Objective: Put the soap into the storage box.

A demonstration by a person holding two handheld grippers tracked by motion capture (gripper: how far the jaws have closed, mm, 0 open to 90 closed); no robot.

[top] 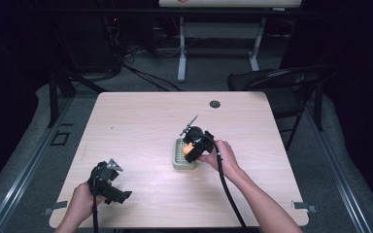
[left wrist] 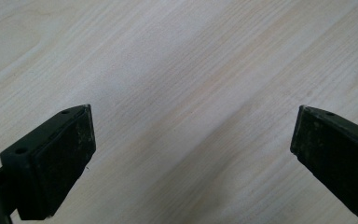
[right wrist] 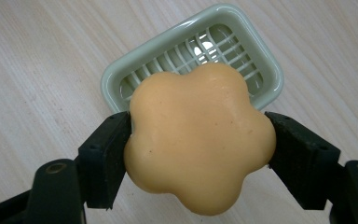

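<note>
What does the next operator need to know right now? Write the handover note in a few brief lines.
Right gripper: shut on the orange flower-shaped soap, one jaw on each side, held just above the pale green soap dish.
Left gripper: open and holding nothing, over bare tabletop near the front left of the wooden table.
Soap dish: sits right of the table's middle, slatted insert bare, nothing in it yet.
Done: the soap is gripped and brought over the dish.
Left, most likely: lower the soap onto the slats, open the jaws and back the right gripper away.
</note>
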